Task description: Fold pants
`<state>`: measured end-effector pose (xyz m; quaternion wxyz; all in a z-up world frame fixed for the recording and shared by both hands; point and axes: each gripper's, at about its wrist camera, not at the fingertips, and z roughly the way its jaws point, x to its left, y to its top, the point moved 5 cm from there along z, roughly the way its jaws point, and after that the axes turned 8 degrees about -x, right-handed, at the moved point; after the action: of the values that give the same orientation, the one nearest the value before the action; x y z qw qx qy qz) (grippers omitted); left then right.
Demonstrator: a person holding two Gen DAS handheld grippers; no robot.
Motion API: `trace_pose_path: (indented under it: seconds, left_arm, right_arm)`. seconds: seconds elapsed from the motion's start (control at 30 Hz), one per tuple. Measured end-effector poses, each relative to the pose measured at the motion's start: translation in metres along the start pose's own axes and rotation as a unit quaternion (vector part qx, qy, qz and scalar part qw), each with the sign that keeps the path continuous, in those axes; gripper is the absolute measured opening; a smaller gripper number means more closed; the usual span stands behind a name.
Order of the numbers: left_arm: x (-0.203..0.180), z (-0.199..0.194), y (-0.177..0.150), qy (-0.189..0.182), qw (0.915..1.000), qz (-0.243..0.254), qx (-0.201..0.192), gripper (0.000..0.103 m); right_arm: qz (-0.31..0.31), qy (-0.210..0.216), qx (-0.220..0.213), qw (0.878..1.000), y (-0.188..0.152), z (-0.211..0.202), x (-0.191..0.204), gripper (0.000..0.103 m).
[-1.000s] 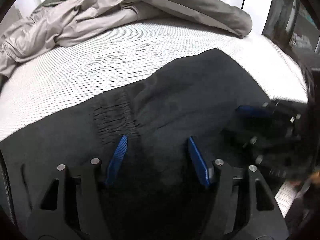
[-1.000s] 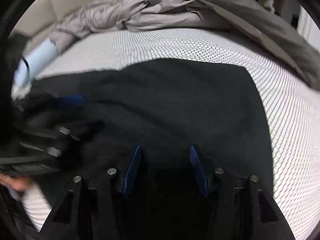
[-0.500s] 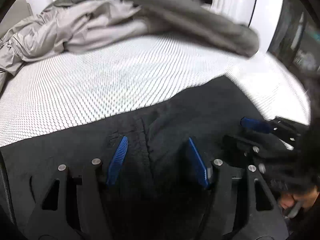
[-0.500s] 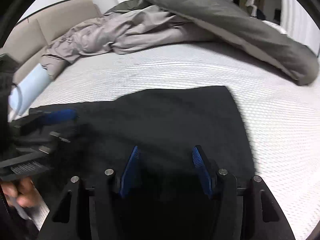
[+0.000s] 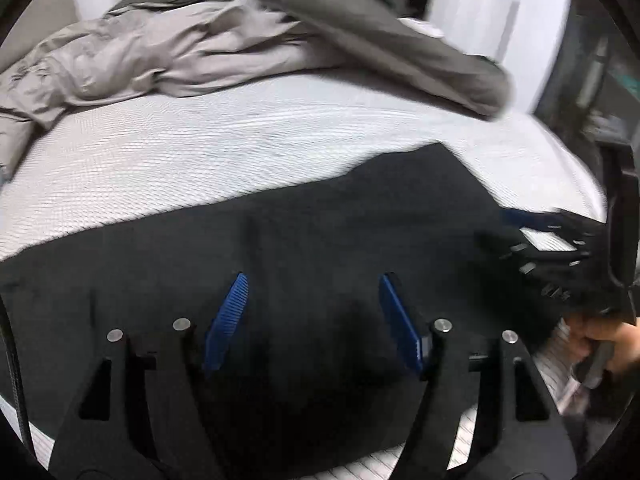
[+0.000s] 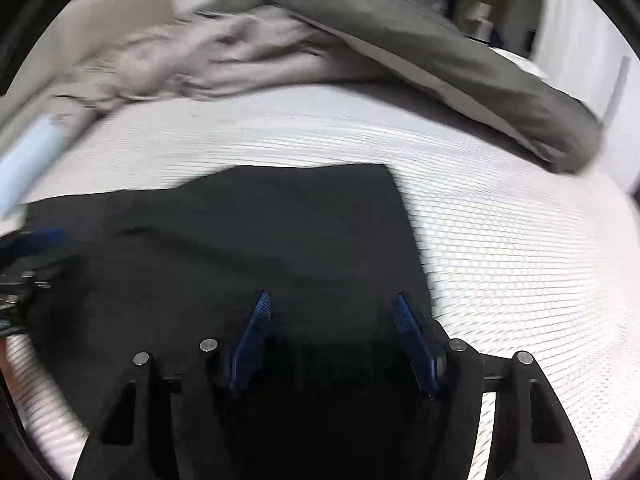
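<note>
Black pants [image 5: 320,232] lie spread flat on the white mesh mattress [image 5: 200,148]; they also show in the right wrist view [image 6: 260,232]. My left gripper [image 5: 312,280] is open just above the near part of the pants, blue pads wide apart with nothing between them. My right gripper [image 6: 332,300] is open over the pants near their right edge, empty. The right gripper also shows at the right of the left wrist view [image 5: 560,256]. The left gripper shows blurred at the left of the right wrist view [image 6: 28,256].
Crumpled grey-beige bedding [image 5: 160,52] and a dark olive duvet [image 5: 380,40] are piled at the far side of the mattress. A pale blue object [image 6: 28,156] lies at the far left. The mattress edge runs along the near side.
Both grippers have pulled back and tilted up from the pants. The pants look smaller and farther away, and more of the bedding and room shows. Both stay open.
</note>
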<state>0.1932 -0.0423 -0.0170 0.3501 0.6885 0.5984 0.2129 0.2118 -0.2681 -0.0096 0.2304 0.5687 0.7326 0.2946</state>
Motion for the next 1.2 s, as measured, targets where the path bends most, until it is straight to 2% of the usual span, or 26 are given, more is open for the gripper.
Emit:
trace_pose_path:
  seconds: [0.03,0.1,0.13,0.23,0.27,0.3,0.33,0.4,0.5,0.6,0.67,0.73,0.83,0.9,1.0,1.07,1.1,1.13,1.2]
  left_arm:
    - [-0.013,-0.001,-0.010,-0.008,0.9997,0.020,0.016,0.065]
    - [-0.024,0.007,-0.025,-0.017,0.9976,0.049,0.046,0.065]
    - [-0.024,0.013,-0.033,-0.010,0.9968,0.055,0.057,0.066]
    - [-0.009,0.016,-0.042,-0.022,0.9973,0.028,0.064,0.069]
    - [-0.002,0.013,-0.043,-0.021,0.9974,0.022,0.065,0.069]
    - [0.009,0.010,-0.045,0.002,0.9976,0.021,0.066,0.070]
    - [0.017,0.007,-0.047,0.013,0.9975,0.017,0.067,0.072]
    - [0.033,-0.001,-0.051,0.001,0.9977,-0.013,0.067,0.072]
    - [0.059,-0.034,-0.049,0.009,0.9975,-0.057,0.041,0.072]
    - [0.091,-0.072,-0.048,0.031,0.9958,-0.086,-0.001,0.072]
    - [0.123,-0.098,-0.053,0.061,0.9905,-0.122,-0.022,0.072]
    - [0.153,-0.123,-0.065,0.098,0.9823,-0.156,-0.036,0.080]
    - [0.196,-0.150,-0.080,0.135,0.9670,-0.209,-0.053,0.082]
    - [0.218,-0.156,-0.090,0.129,0.9567,-0.256,-0.050,0.084]
    - [0.246,-0.145,-0.107,0.084,0.9365,-0.338,-0.040,0.083]
    - [0.261,-0.133,-0.115,0.068,0.9192,-0.384,-0.051,0.075]
    - [0.267,-0.129,-0.116,0.078,0.9119,-0.399,-0.058,0.063]
    - [0.272,-0.126,-0.114,0.090,0.9048,-0.412,-0.062,0.040]
    - [0.276,-0.122,-0.108,0.086,0.9013,-0.419,-0.069,0.018]
  right_arm:
    - [-0.007,0.029,0.002,1.000,-0.005,-0.006,0.012,0.066]
    - [-0.023,0.086,0.033,0.995,-0.024,-0.008,0.039,0.066]
    - [-0.028,0.101,0.048,0.993,-0.035,-0.005,0.048,0.066]
    - [-0.083,0.067,0.048,0.993,-0.050,-0.001,0.047,0.066]
    - [-0.083,0.063,0.044,0.994,-0.052,-0.006,0.040,0.066]
    - [-0.076,0.046,0.041,0.995,-0.054,-0.010,0.027,0.066]
    - [-0.072,0.011,0.035,0.997,-0.055,-0.014,0.009,0.066]
    - [-0.066,-0.032,0.025,0.997,-0.058,-0.018,-0.019,0.066]
    - [-0.021,-0.028,0.002,0.999,-0.058,-0.035,-0.043,0.066]
    - [0.021,0.043,-0.032,0.998,-0.048,-0.056,-0.037,0.066]
    - [0.041,0.065,-0.032,0.997,-0.050,-0.061,-0.043,0.068]
    - [0.063,0.058,-0.020,0.996,-0.058,-0.055,-0.052,0.068]
    - [0.094,0.046,-0.010,0.994,-0.066,-0.051,-0.060,0.068]
    - [0.099,0.048,-0.007,0.994,-0.062,-0.043,-0.069,0.068]
    - [0.083,0.047,-0.011,0.995,-0.066,-0.052,-0.058,0.071]
    - [0.074,0.050,-0.014,0.996,-0.063,-0.047,-0.055,0.071]
    - [0.072,0.051,-0.015,0.996,-0.062,-0.047,-0.053,0.071]
    - [0.069,0.052,-0.016,0.996,-0.061,-0.047,-0.049,0.071]
    - [0.062,0.050,-0.017,0.997,-0.058,-0.043,-0.045,0.071]
